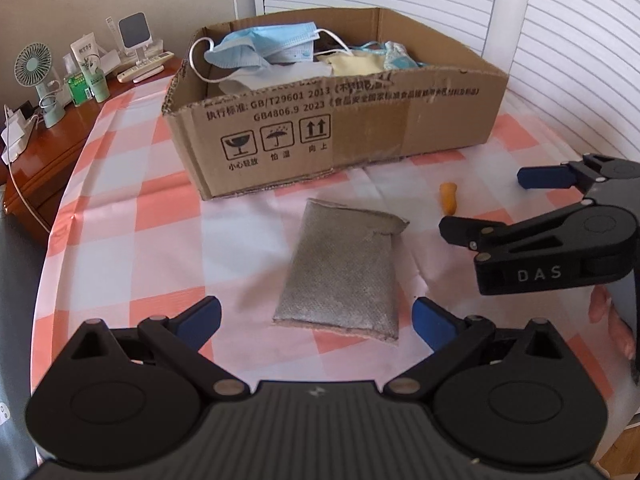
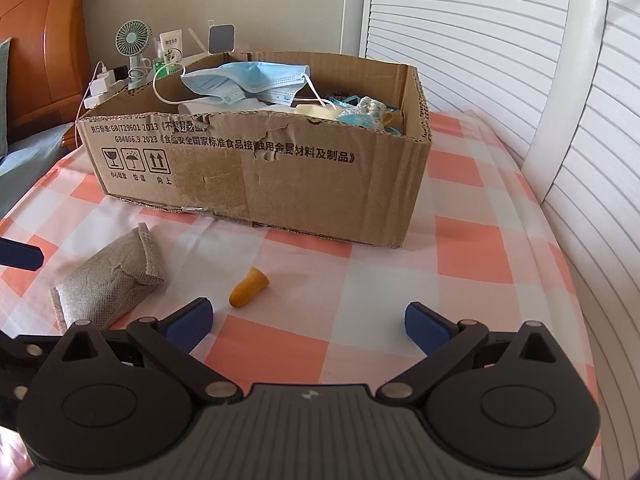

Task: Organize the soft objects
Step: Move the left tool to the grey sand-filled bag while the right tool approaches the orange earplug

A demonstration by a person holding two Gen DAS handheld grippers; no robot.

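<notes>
A grey fabric pouch (image 1: 343,270) (image 2: 108,286) lies flat on the checked tablecloth. My left gripper (image 1: 316,320) is open, its blue pads just short of the pouch's near end and on either side of it. A small orange foam earplug (image 1: 448,198) (image 2: 249,287) lies to the pouch's right. My right gripper (image 2: 309,322) is open and holds nothing, with the earplug just ahead of its left pad; it also shows at the right edge of the left wrist view (image 1: 480,202). Behind stands a cardboard box (image 1: 360,136) (image 2: 280,176) holding blue face masks (image 1: 272,46) (image 2: 248,80) and other soft items.
A wooden bedside table (image 1: 60,136) at the left carries a small green fan (image 1: 34,68) (image 2: 134,40), bottles, remotes and a charger with cable. White louvred doors (image 1: 560,40) (image 2: 500,40) stand behind and to the right. The cloth (image 2: 472,264) drops off at the right edge.
</notes>
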